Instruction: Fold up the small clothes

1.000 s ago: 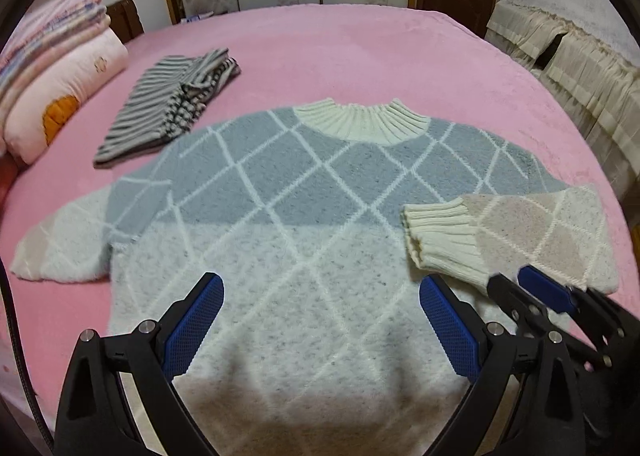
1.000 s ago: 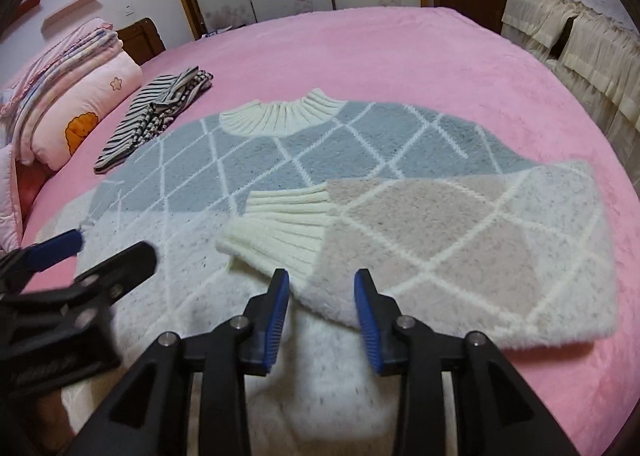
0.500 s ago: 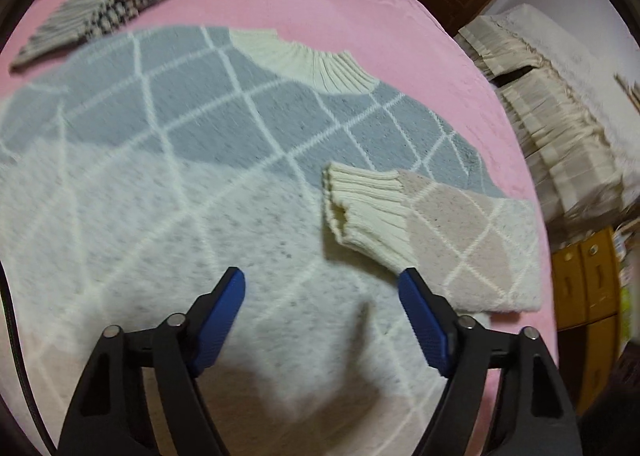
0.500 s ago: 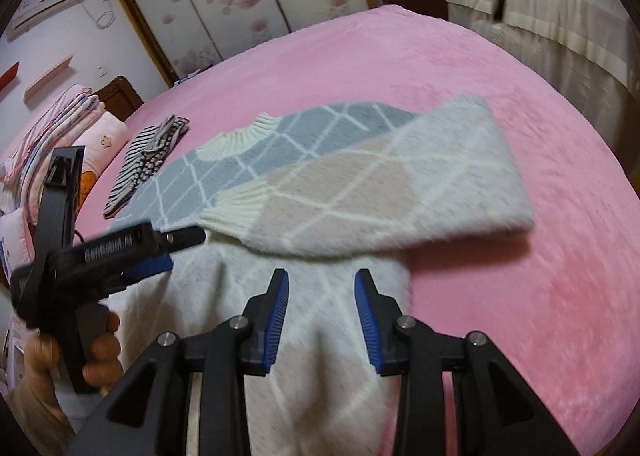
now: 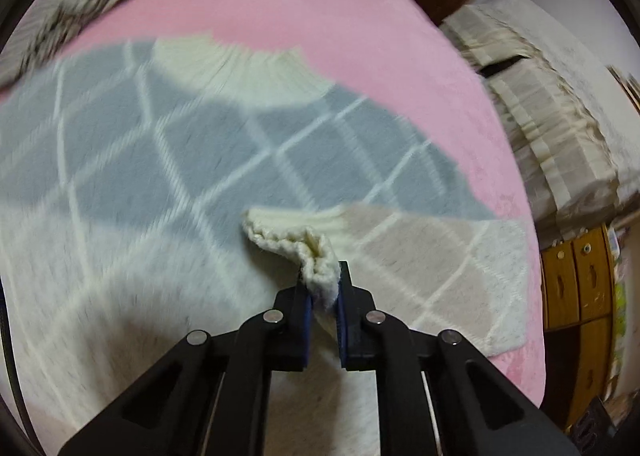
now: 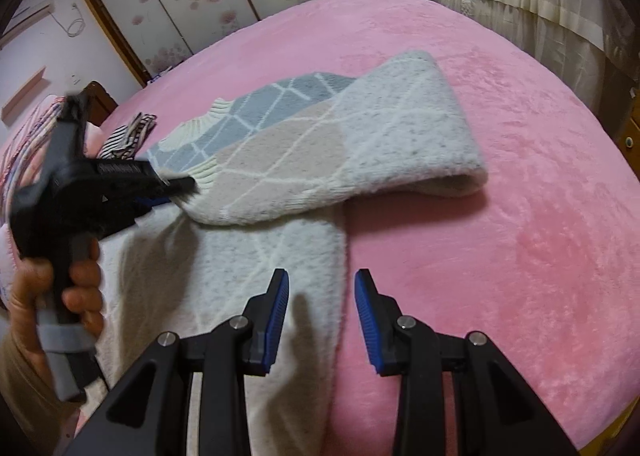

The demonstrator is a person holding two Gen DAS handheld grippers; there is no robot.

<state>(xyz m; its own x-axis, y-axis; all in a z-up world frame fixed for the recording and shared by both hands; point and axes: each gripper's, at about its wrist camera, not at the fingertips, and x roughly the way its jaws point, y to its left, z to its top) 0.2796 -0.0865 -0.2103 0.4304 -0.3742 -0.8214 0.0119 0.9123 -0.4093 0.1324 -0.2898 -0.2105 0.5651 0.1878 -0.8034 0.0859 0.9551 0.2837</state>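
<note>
A pink bed (image 6: 500, 184) carries everything. Most of it is taken by the sweater (image 5: 132, 192), spread flat: grey across the chest, speckled white below, crossed by thin white diamond lines, with a ribbed cream collar (image 5: 240, 68) toward the bed's far edge. Its hem runs off the near edge of both views. One sleeve (image 6: 360, 144) lies folded across the body, beige diamonds near the wrist and speckled white at the fold, which sits near the bed's right edge. The sleeve ends in a ribbed cream cuff (image 5: 288, 240).

A striped garment (image 5: 76, 16), folded, lies toward the bed's far left corner, well apart from the sweater's collar.

The left gripper (image 5: 322, 296) is clamped on the cuff; a pinch of cream rib stands up between its blue pads. In the right wrist view a hand (image 6: 60, 288) grips its handle, and white lettering runs along its black body, too blurred to read.

The right gripper (image 6: 322, 296) hangs over the sweater's right side edge, jaws narrowly apart with nothing between them, one pad above the knit and the other above bare pink bed.
</note>
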